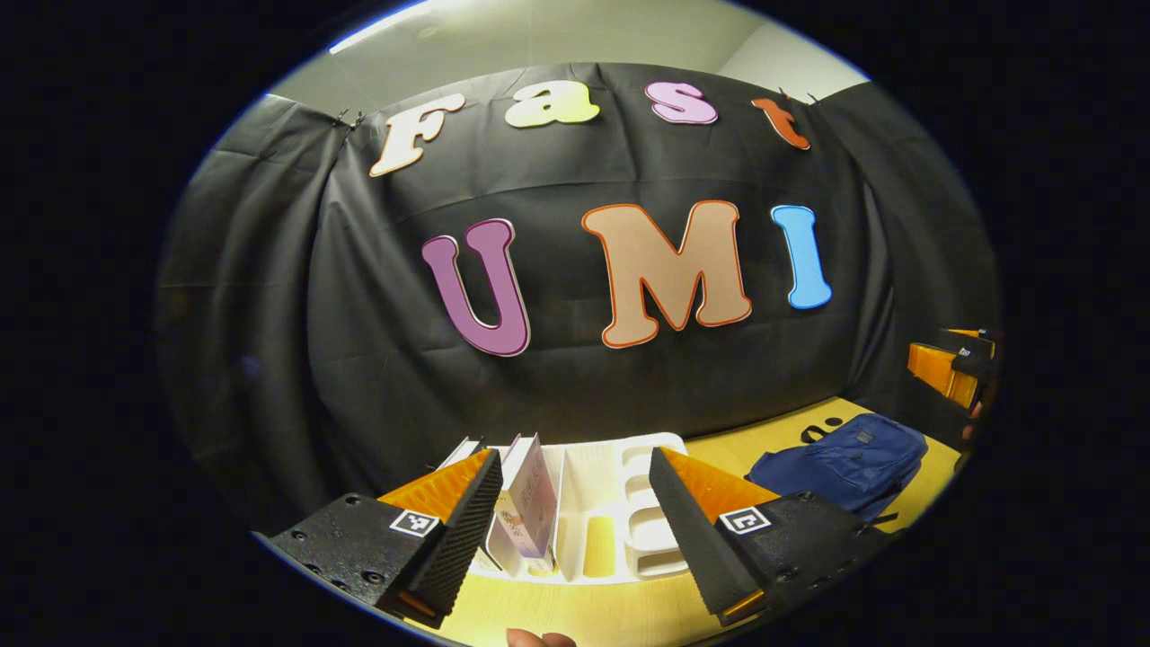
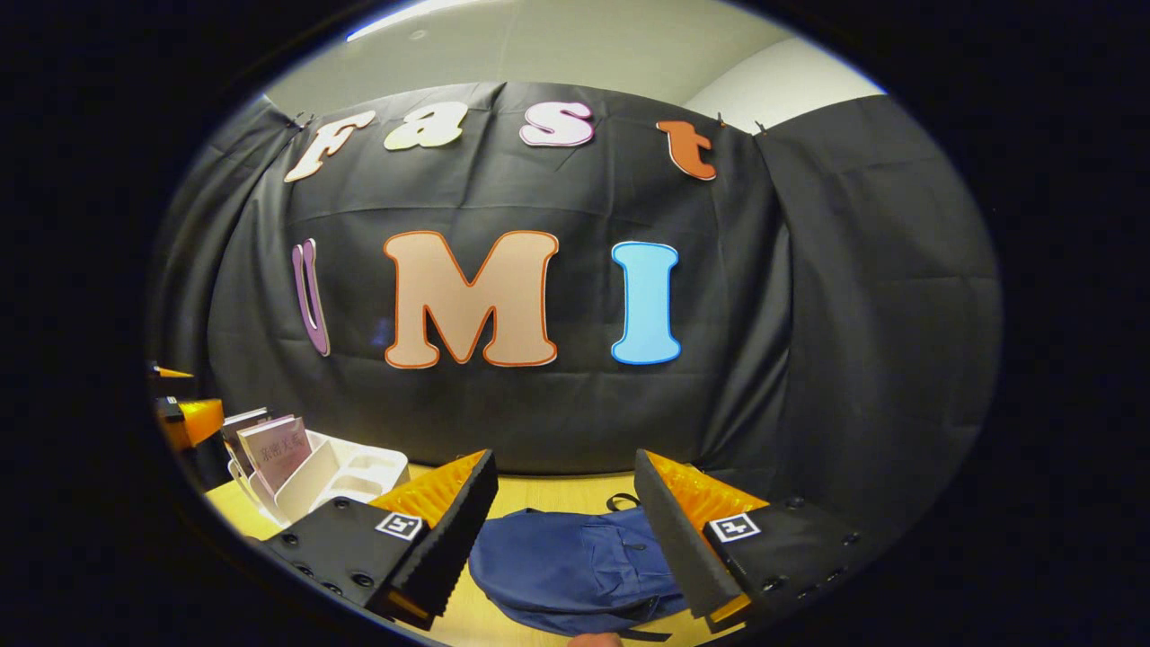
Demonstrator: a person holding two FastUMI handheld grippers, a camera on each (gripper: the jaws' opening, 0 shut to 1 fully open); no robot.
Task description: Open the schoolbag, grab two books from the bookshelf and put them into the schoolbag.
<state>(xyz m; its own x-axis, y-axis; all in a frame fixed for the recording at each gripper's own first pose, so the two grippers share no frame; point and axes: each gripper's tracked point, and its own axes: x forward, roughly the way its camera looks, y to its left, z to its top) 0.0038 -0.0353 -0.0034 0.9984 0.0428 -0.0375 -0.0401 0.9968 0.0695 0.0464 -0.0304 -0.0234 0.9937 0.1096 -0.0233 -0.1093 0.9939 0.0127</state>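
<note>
In the left gripper view, we see our left gripper [image 1: 575,503] spread wide and holding nothing, aimed at the white bookshelf [image 1: 620,485] on the yellow table [image 1: 575,615]; we judge it is lined up for the books [image 1: 530,494], which stand upright in the shelf's left slots. The blue schoolbag [image 1: 840,463] lies to the right, well apart.

In the right gripper view, our right gripper [image 2: 566,512] hangs wide and empty just above the schoolbag [image 2: 575,562], probably ready to work its zipper. The bag lies flat, soft and apparently closed. The bookshelf [image 2: 332,472] stands far left.
</note>
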